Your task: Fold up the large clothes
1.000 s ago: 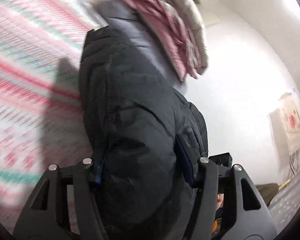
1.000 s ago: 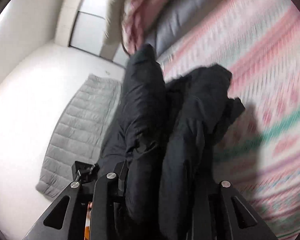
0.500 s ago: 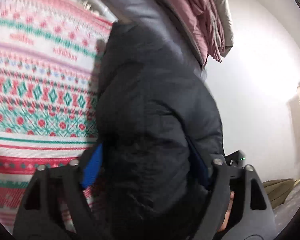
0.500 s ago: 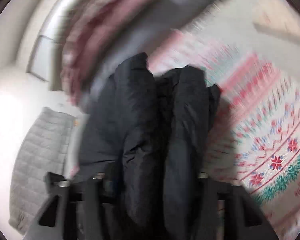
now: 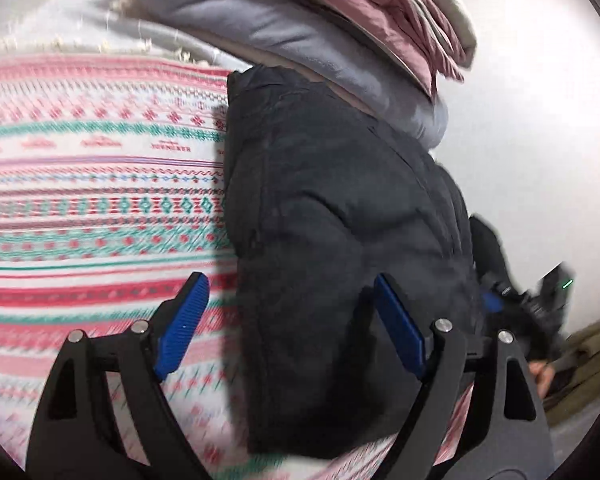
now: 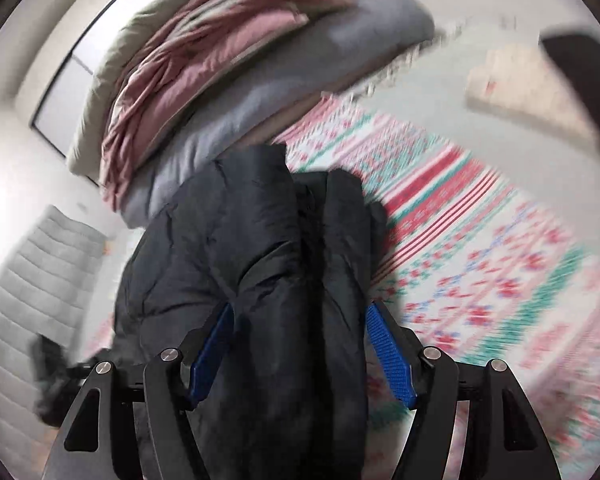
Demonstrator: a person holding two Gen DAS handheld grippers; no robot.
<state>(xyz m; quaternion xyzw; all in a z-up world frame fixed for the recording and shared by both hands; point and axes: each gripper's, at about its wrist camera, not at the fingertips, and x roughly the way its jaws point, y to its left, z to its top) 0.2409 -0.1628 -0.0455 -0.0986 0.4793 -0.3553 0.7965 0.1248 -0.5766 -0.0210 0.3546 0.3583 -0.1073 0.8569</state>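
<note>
Jacket [image 5: 340, 216], black and puffy, lies in a bunched, folded heap on the patterned blanket [image 5: 92, 184], its far end pressed against a stack of bedding [image 5: 300, 36] made of a grey cushion with pink and cream covers on top. In the left wrist view the jacket's left edge runs straight down the blanket, with a wide stretch of bare striped blanket open beside it. Its right side hangs near the blanket's edge, beyond which a pale floor shows. In the right wrist view the jacket shows two thick upright folds side by side, and bare blanket [image 6: 480, 264] spreads well out to the right. A grey quilted mat [image 6: 40, 280] lies on the floor to the left, apart from the jacket.

The left gripper [image 5: 292, 328] stands wide apart: one blue pad [image 5: 400, 332] sits over the jacket, the other over the bare blanket, neither pinching cloth. The right gripper [image 6: 300, 352] is also spread, its blue pads [image 6: 388, 352] flanking the jacket's folds; whether they press the fabric cannot be told through the blur.
</note>
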